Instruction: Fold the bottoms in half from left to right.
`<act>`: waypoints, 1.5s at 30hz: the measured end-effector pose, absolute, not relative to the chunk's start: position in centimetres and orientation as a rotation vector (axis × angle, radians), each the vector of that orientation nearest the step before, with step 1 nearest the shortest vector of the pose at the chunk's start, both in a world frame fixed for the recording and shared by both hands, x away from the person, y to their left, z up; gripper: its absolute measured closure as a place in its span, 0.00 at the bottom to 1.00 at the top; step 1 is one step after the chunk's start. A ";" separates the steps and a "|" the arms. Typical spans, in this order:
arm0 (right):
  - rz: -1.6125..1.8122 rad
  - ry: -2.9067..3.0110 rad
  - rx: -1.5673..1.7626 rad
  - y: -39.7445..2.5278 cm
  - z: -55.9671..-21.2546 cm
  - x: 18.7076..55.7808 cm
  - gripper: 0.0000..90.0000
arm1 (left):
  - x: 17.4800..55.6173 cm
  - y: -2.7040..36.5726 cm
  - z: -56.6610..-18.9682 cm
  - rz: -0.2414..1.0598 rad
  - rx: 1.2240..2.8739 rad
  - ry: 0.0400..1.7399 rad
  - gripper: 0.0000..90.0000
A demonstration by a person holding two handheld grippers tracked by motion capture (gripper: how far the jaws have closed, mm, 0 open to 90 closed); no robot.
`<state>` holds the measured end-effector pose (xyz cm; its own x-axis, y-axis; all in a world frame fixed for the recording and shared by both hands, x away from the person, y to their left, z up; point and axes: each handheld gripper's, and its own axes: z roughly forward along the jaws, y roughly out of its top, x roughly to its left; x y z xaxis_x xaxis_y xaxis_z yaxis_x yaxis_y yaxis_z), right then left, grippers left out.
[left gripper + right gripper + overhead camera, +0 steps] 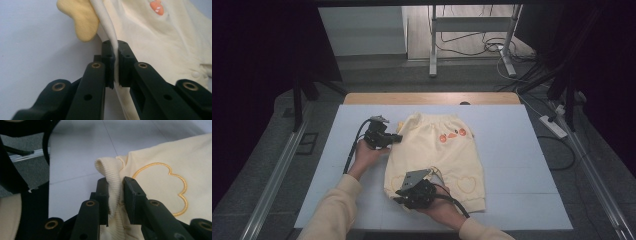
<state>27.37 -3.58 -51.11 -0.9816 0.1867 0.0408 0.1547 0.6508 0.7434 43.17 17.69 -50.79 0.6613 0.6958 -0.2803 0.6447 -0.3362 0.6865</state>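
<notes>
Bench (522, 165): white surface carrying pale yellow baby trousers (437, 150), laid flat at centre, apparently for folding. Left gripper (393, 138): jaws clamped on the garment's left edge near the waist, cloth running up between them. Right gripper (401, 196): jaws pinching the ribbed cuff (110, 173) at the near left leg, beside the embroidered heart (162, 187), likely to lift that side together.

No readable text, label, brand or number appeared anywhere; the garment (437, 155) bore only embroidered heart outlines and small orange motifs.
</notes>
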 end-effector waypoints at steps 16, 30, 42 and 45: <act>1.349 2.806 0.265 -2.8 -50.3 26.9 0.82 | 42.1 19.2 -49.8 0.092 2.029 1.039 0.94; 1.383 2.800 0.250 -2.3 -49.8 26.6 0.83 | 41.6 20.0 -49.3 0.099 2.009 1.047 0.94; 1.394 2.803 0.234 -1.7 -49.8 26.6 0.83 | 41.4 20.7 -49.0 0.097 1.998 1.051 0.94; 1.403 2.803 0.226 -1.5 -49.7 26.5 0.83 | 41.2 21.1 -48.7 0.101 1.986 1.053 0.94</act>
